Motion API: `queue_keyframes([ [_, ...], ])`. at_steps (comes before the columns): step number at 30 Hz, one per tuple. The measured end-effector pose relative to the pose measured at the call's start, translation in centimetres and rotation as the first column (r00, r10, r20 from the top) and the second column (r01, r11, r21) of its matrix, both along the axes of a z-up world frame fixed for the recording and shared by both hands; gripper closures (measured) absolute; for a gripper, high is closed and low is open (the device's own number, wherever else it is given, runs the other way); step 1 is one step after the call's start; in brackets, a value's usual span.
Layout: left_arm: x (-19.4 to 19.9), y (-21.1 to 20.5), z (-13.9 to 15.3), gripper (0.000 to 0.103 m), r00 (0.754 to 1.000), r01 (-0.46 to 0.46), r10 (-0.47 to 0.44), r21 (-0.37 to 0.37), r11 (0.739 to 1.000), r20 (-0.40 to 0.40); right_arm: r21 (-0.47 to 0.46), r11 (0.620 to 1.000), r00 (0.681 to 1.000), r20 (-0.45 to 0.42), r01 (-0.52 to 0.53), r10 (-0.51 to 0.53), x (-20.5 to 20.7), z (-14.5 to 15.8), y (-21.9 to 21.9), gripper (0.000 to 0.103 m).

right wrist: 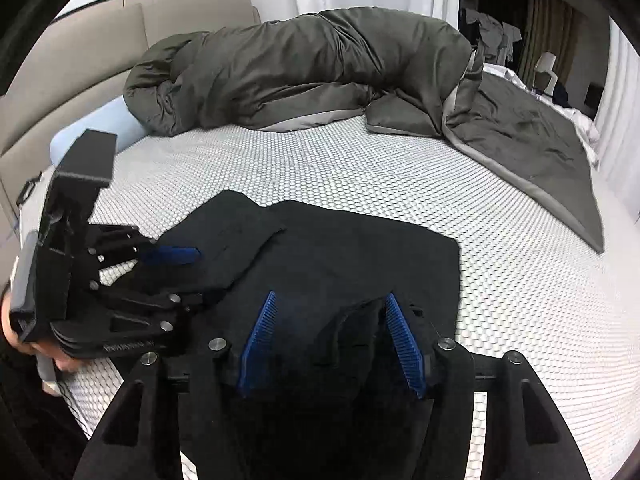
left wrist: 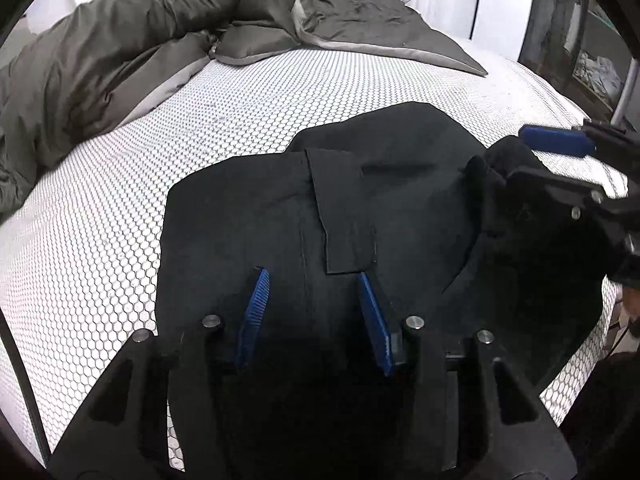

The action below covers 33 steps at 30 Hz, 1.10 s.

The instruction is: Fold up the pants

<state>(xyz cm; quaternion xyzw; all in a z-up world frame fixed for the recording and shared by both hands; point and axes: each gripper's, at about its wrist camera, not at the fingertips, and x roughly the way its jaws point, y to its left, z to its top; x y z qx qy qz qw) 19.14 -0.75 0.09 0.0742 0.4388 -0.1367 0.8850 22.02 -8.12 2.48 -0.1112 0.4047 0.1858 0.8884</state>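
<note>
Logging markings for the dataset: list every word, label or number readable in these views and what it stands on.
Embossed lettering on the black plastic body of the left gripper, seen from the right wrist view: too small and blurred to read.
Black fabric pants, white honeycomb-patterned mattress, olive-grey quilted duvet: no text visible.

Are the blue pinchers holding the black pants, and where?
Both grippers are open, so nothing is pinched. The left gripper hovers over the middle of the black pants. A raised fold sits between the right gripper's fingers, not squeezed.
</note>
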Motion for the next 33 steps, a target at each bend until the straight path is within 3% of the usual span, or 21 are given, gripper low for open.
queue_keyframes([
  [4,-0.1,0.4,0.0,0.059,1.0,-0.022,0.022,-0.025,0.999,-0.011,0.001,0.995,0.99,0.099,0.104,-0.104,-0.8,1.6,-1.6,0.045],
  [7,-0.3,0.5,0.1,0.059,1.0,-0.029,0.029,-0.022,0.999,-0.008,0.078,0.993,0.985,0.142,0.089,-0.099,-1.6,2.8,-1.9,0.045],
  [11,-0.1,0.3,0.0,0.059,1.0,-0.031,0.031,-0.027,0.999,-0.007,0.133,0.991,1.0,0.025,-0.011,0.007,-1.1,1.4,0.2,0.045],
  [14,0.0,0.4,-0.1,0.059,1.0,-0.016,0.016,-0.016,1.0,0.002,0.024,0.999,0.992,-0.122,-0.033,0.036,0.5,-3.2,2.4,0.045],
  [15,-0.2,0.4,-0.2,0.059,1.0,-0.014,0.014,-0.006,1.0,0.004,-0.089,0.995,0.986,-0.163,-0.037,0.022,1.0,-5.5,3.0,0.046],
  [17,-0.4,1.2,-0.6,0.059,1.0,-0.024,0.024,0.022,0.999,0.011,-0.153,0.987,0.989,-0.144,-0.047,0.024,0.6,-6.4,2.9,0.046],
  [20,-0.8,3.1,-0.6,0.055,0.999,-0.042,0.042,-0.027,0.999,0.0,-0.207,0.978,0.995,-0.097,-0.033,0.013,-1.0,-4.9,1.5,0.047],
  [22,-0.9,3.7,-0.7,0.054,0.999,-0.052,0.052,-0.023,0.998,0.003,-0.305,0.952,0.998,-0.042,0.035,-0.051,-1.9,-4.7,-0.3,0.034],
  [24,-1.1,3.8,-0.7,0.054,0.998,-0.065,0.065,0.015,0.998,0.017,-0.197,0.979,0.995,-0.067,0.056,-0.071,-2.1,-4.5,-2.6,0.031],
  [27,-1.1,4.0,0.0,0.055,0.997,-0.074,0.074,0.006,0.997,0.014,-0.068,0.995,0.994,-0.075,0.074,-0.079,-1.9,-2.9,-4.3,0.031],
  [31,0.9,5.0,1.9,0.055,0.985,-0.153,0.156,-0.042,0.987,0.071,0.082,0.992,0.995,-0.019,0.095,-0.094,-1.5,-0.3,-5.1,0.031],
  [33,2.7,4.9,2.2,0.055,0.982,-0.176,0.179,-0.053,0.983,0.059,0.105,0.988,0.994,-0.022,0.113,-0.111,0.0,-0.2,-4.3,0.031],
])
